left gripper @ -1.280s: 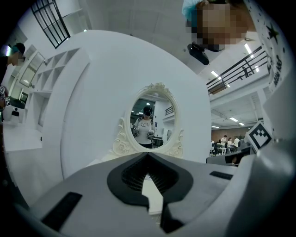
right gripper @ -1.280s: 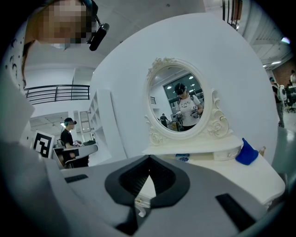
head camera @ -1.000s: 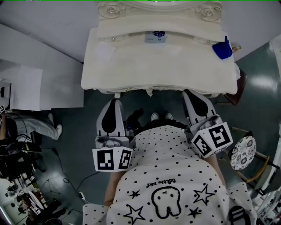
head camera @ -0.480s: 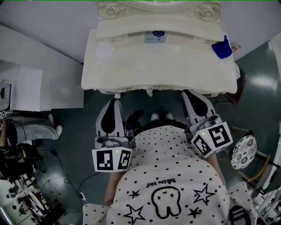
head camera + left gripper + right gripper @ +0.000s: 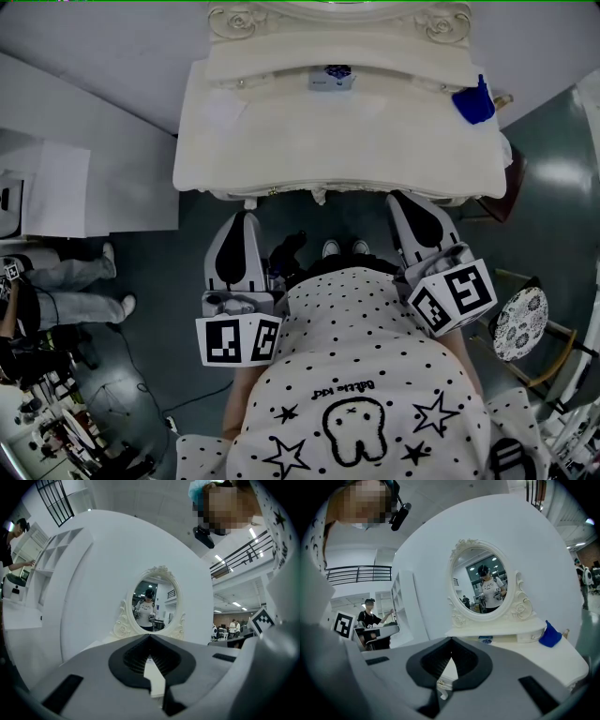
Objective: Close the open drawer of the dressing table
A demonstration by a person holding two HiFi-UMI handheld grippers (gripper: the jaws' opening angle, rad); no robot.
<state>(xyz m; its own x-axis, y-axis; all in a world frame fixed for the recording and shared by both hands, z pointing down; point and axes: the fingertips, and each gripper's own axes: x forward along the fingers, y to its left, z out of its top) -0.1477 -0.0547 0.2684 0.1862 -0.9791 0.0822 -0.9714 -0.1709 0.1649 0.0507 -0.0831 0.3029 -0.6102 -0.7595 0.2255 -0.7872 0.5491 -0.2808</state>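
Along the front edge of the cream counter (image 5: 342,141) we are holding both claws exactly where they were a second ago, neither shifting nor turning. The only thing changing in the head view is a bystander (image 5: 66,291) far off to the left, who is moving along the floor. For the task, we are taking this to mean that no push is under way: either the closing is done or we are pausing before it

The left claw (image 5: 245,218) is resting with its jaws together and nothing between them, its tip close to the front edge. The right claw (image 5: 405,200) is sitting the same way, jaws together and empty, and a small metal pull (image 5: 440,686) is showing through the gap behind its tips

The drawer (image 5: 281,193) is lying under the counter's front lip, just ahead of both tips. It is looking cream like the rest, and from above nothing is jutting past the lip, so we are reading it as pushed in or nearly so; whether a slit is remaining we cannot tell
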